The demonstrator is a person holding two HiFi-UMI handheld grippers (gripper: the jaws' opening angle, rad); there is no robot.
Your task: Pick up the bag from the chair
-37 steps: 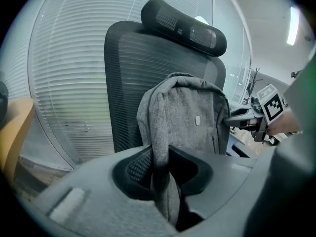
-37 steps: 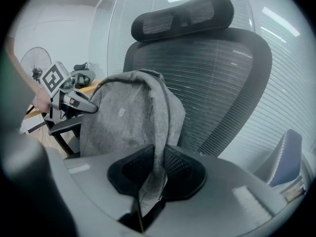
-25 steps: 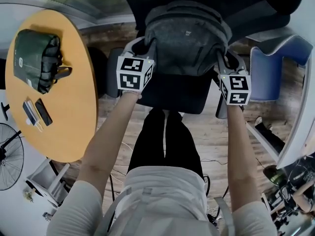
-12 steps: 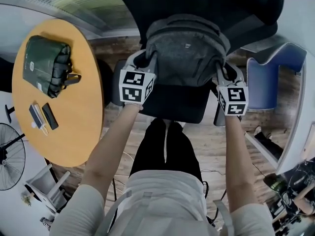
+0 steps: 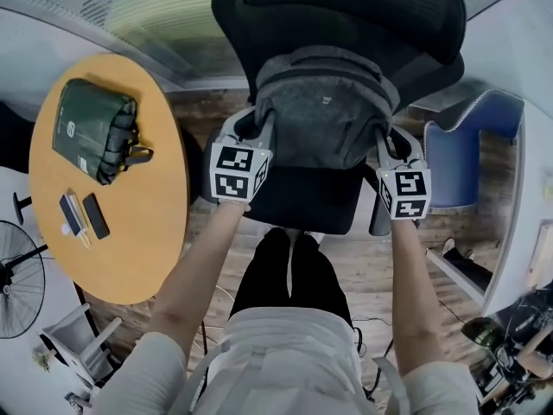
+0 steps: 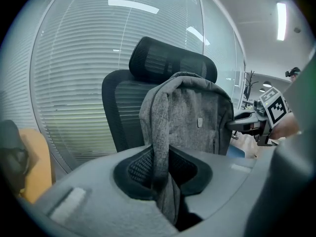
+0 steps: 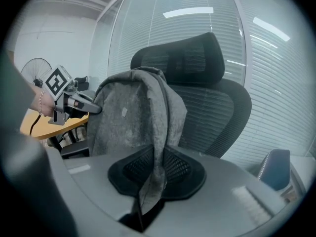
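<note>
Grey bag [image 5: 324, 111] on black chair [image 5: 346, 24] — left gripper [image 5: 256, 134] and right gripper [image 5: 386, 145] each clamped on a strap.

You're in an office: right in front of you stands a black mesh office chair [image 5: 346, 7] with a headrest, and behind it runs a glass wall [image 6: 69, 73] lined with slatted blinds. To the chair's left there's a round wooden table [image 5: 147, 232] with a floor fan [image 5: 17, 288] beside it. To the chair's right is a blue padded chair [image 5: 454, 158], and strip lights [image 6: 282, 21] run along the ceiling above it.
</note>
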